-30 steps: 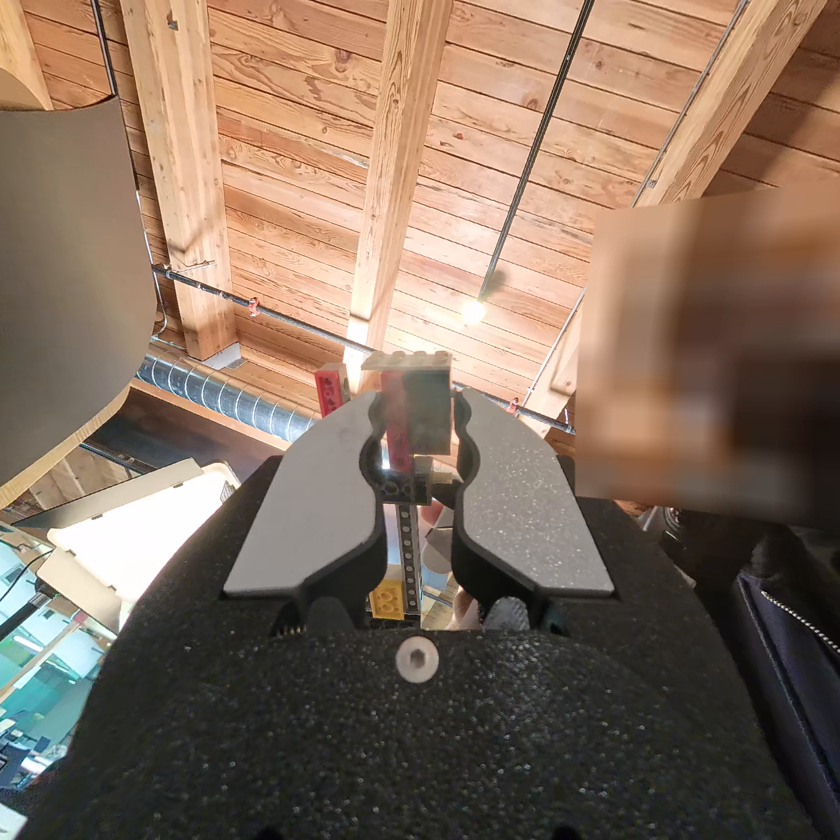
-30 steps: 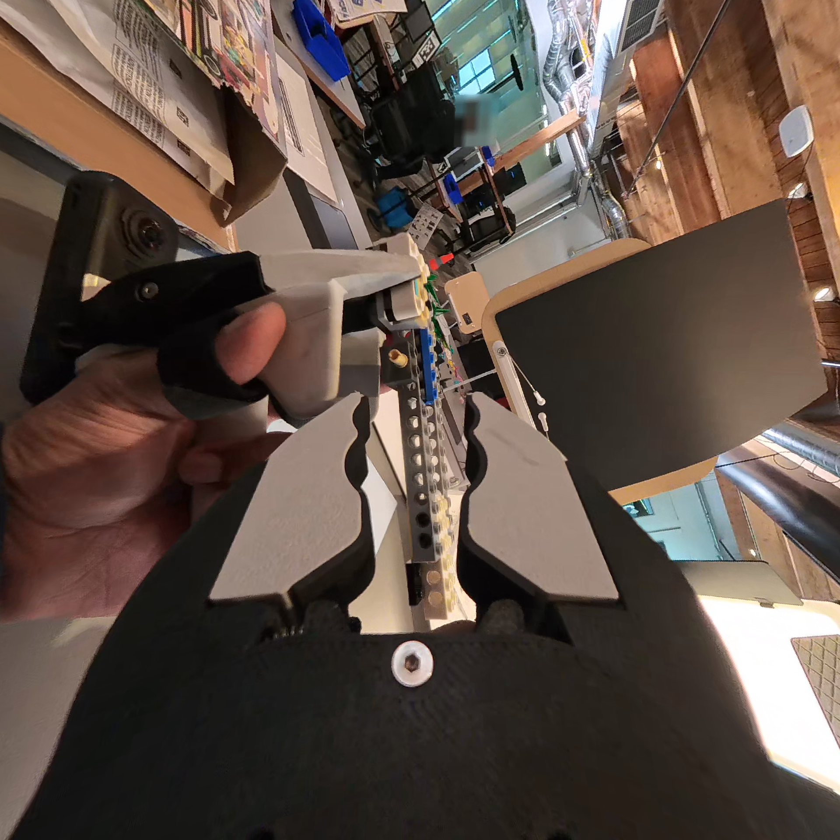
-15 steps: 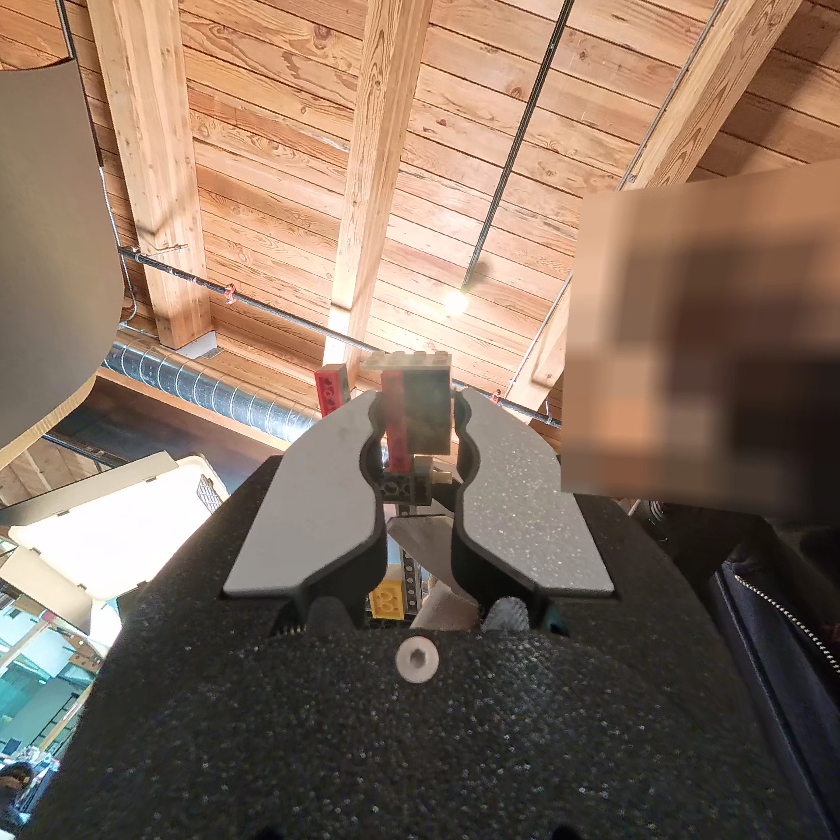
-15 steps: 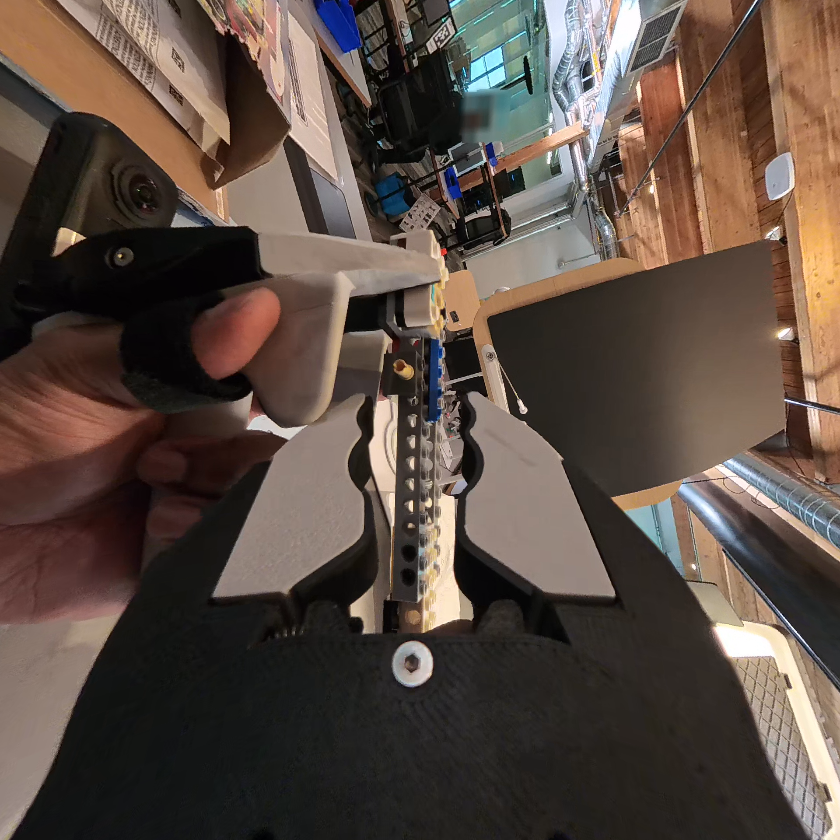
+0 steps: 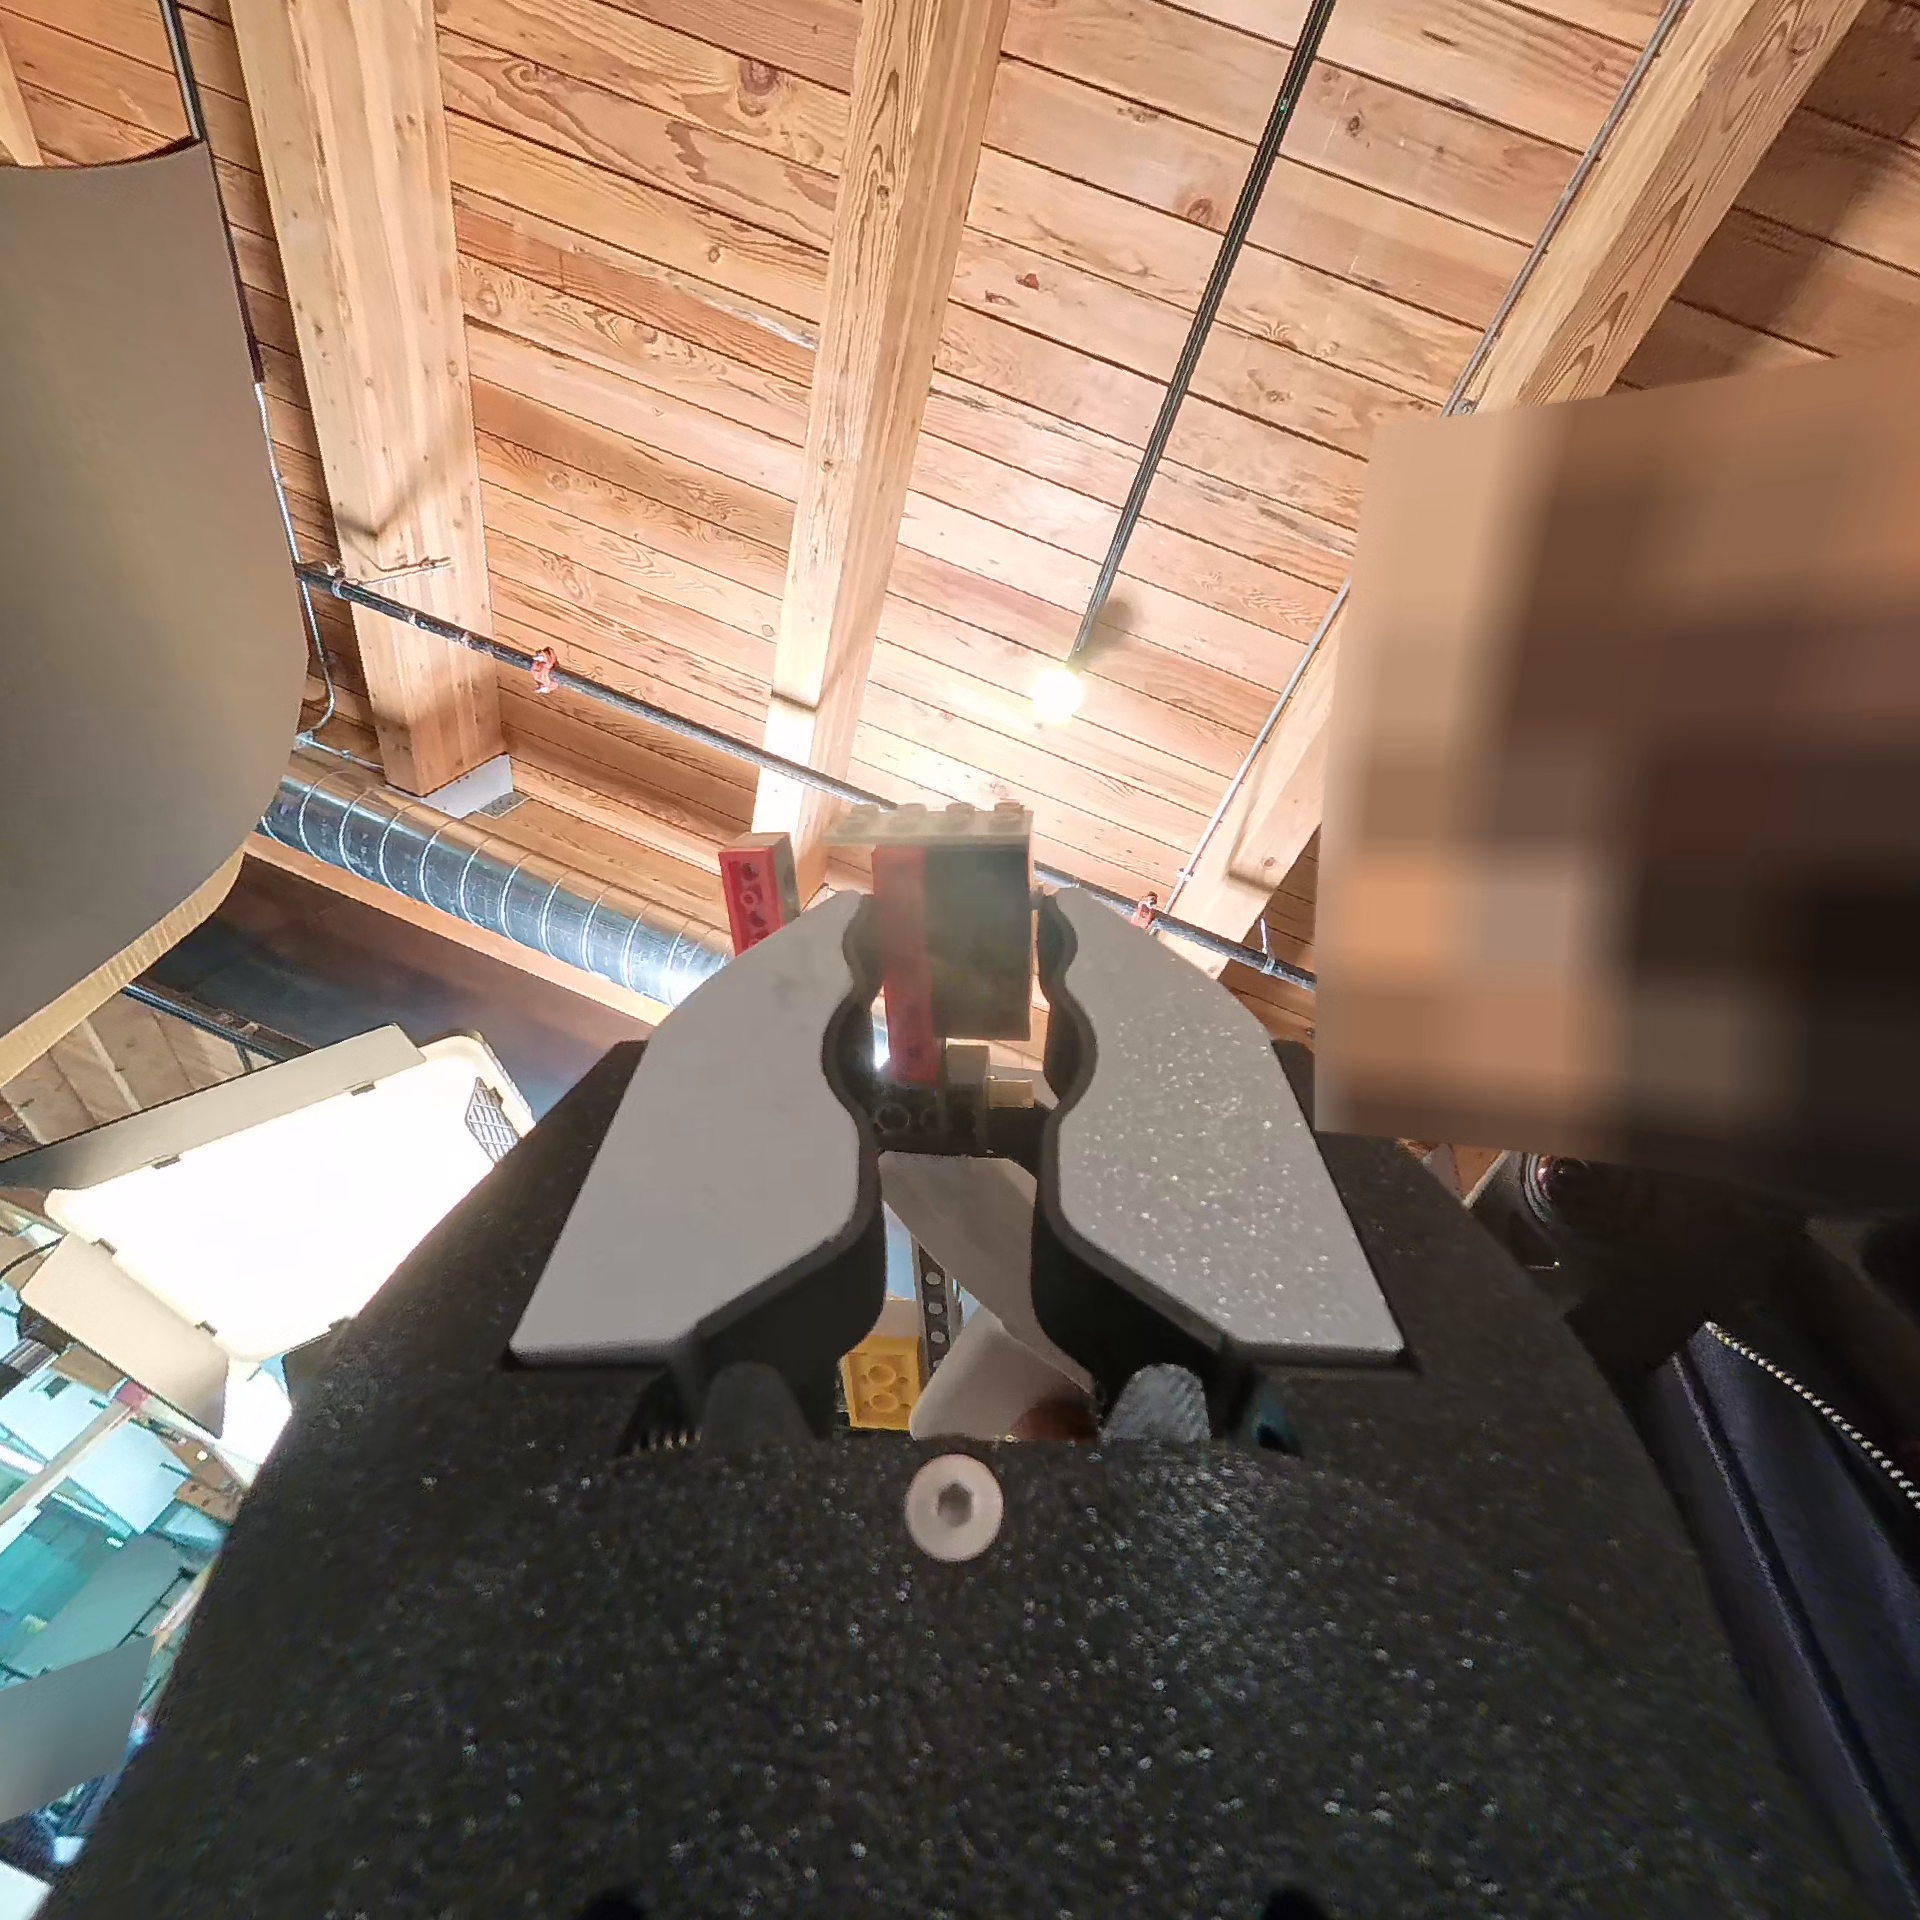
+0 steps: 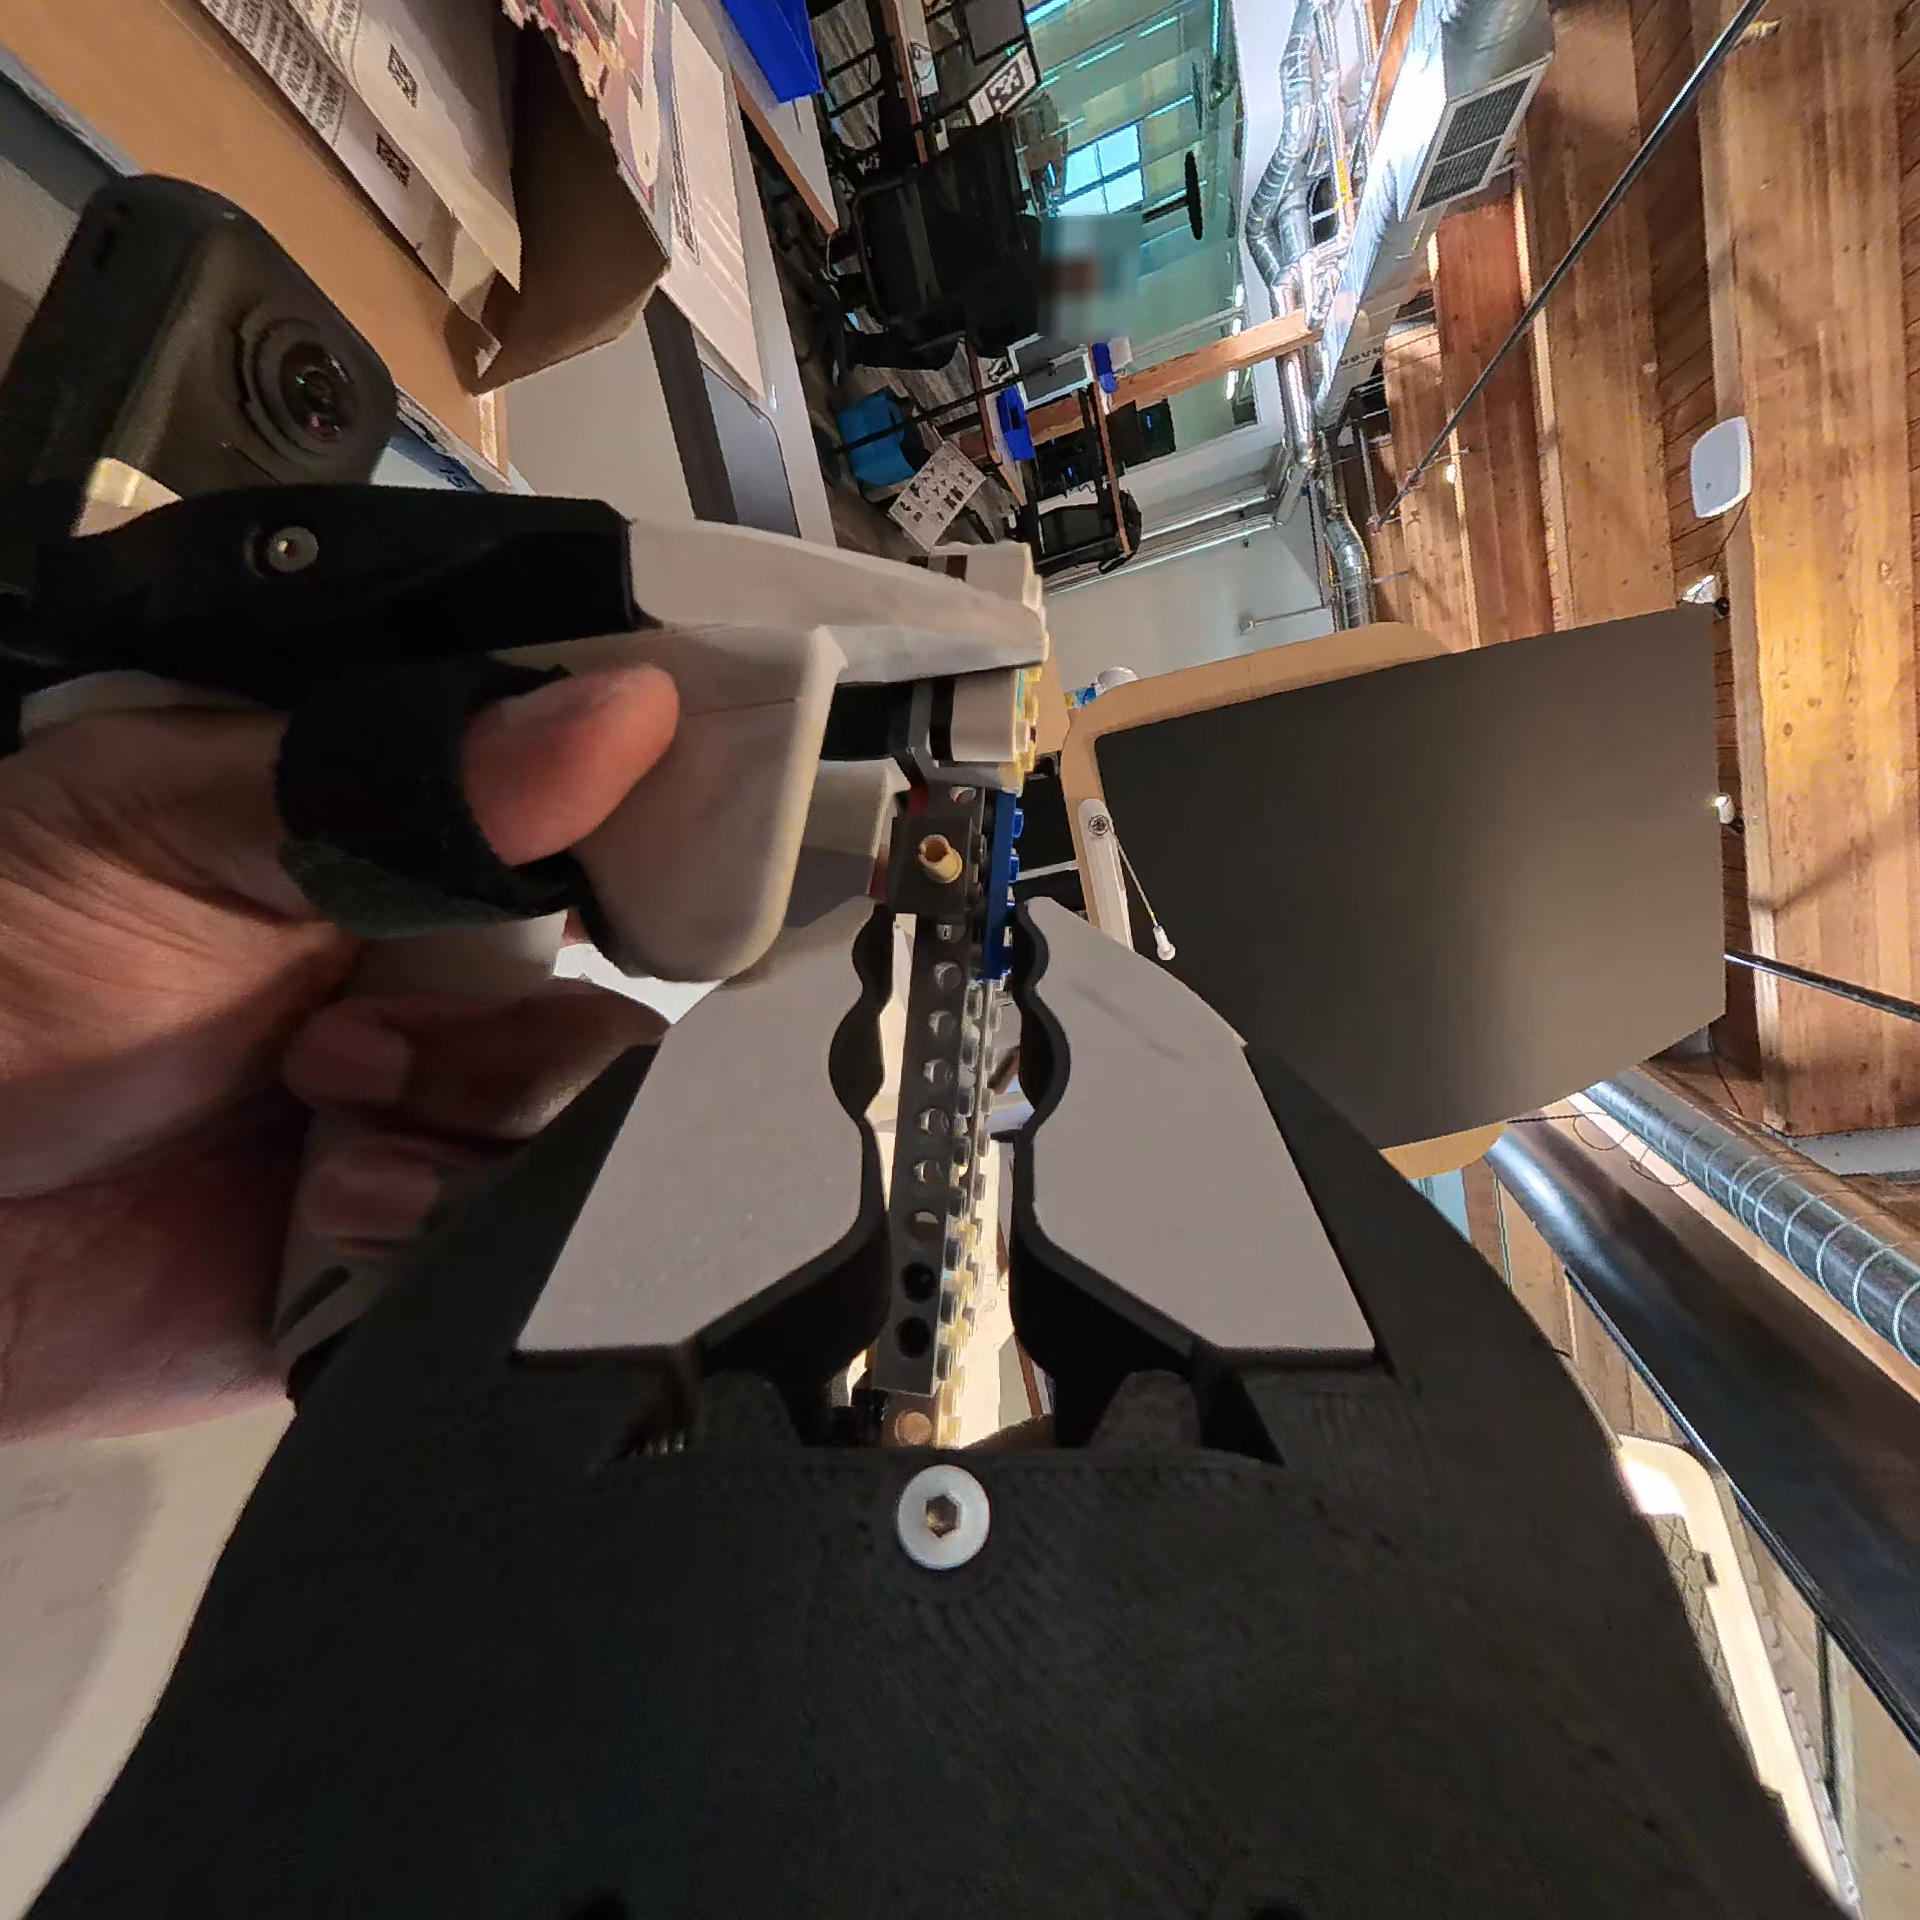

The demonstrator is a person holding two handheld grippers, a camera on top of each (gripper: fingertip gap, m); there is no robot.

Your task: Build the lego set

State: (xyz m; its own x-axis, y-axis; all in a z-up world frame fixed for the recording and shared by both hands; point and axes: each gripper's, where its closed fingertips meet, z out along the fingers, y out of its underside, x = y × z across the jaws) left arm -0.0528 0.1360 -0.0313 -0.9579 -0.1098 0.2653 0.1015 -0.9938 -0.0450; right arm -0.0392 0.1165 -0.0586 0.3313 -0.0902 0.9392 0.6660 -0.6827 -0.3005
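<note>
We see the left gripper (image 5: 951, 925) clamped on the red-and-dark end block of a toy-brick assembly (image 5: 961, 935) under wooden ceiling beams (image 5: 883, 364); the right gripper (image 6: 951, 935) has narrowed onto its grey perforated beam (image 6: 935, 1122), beside the person's hand (image 6: 260, 935).

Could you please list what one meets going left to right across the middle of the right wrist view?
A person's hand → the left hand-held gripper → a grey toy-brick beam with holes → a dark panel with a tan rim → a wooden ceiling.
</note>
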